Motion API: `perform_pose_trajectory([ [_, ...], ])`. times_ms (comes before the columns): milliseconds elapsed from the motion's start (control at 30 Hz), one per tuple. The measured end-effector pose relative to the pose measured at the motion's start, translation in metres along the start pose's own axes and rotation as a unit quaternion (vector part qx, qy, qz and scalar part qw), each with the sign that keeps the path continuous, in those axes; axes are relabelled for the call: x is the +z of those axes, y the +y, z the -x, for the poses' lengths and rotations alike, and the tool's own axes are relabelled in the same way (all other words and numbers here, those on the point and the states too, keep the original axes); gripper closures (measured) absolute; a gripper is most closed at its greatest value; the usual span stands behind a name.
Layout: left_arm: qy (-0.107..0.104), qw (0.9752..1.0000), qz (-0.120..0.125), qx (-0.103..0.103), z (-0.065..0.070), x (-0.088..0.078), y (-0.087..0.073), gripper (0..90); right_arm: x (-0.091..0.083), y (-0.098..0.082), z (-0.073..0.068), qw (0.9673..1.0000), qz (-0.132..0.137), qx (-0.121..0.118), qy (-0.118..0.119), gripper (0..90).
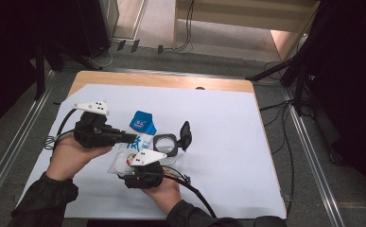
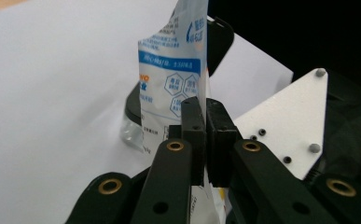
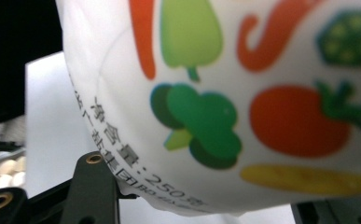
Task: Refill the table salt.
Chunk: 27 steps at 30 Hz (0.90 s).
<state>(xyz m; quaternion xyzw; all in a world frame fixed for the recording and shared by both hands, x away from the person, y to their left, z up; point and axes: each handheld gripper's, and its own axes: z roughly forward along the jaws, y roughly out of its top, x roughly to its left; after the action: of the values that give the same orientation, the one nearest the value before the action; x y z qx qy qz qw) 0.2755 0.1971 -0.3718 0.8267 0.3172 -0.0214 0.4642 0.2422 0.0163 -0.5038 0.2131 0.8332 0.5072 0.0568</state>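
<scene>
bag [image 1: 140,137]: soft plastic pouch, lifted over white sheet [image 1: 228,142] beside open jar [image 1: 165,144] | left gripper [image 2: 205,122]: jaws clamped on thin side seam | right gripper [image 1: 143,165]: jaws apart around bulging base, pad contact unclear | handling: likely slippery, saggy, contents shift; pinch flat seams, support underneath.
</scene>
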Motion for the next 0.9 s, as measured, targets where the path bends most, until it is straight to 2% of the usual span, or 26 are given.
perform_pose_trajectory([
  [100,0.002,1.0,-0.006,0.0,-0.002,0.001,-0.001,90.0,-0.001,-0.001,0.002,1.0,-0.003,0.001,-0.009,45.8],
  [400,0.011,0.9999,-0.013,0.001,-0.004,0.004,-0.002,90.0,-0.002,-0.004,-0.001,1.0,-0.001,0.007,-0.004,44.6],
  [800,0.002,0.9995,-0.031,0.007,-0.004,0.019,0.002,90.0,-0.005,-0.009,-0.001,0.9998,-0.013,0.01,-0.007,41.7],
  [900,-0.003,0.9993,-0.036,0.007,-0.006,0.024,0.004,90.0,-0.007,-0.011,0.0,0.9996,-0.015,0.023,-0.01,42.4],
])
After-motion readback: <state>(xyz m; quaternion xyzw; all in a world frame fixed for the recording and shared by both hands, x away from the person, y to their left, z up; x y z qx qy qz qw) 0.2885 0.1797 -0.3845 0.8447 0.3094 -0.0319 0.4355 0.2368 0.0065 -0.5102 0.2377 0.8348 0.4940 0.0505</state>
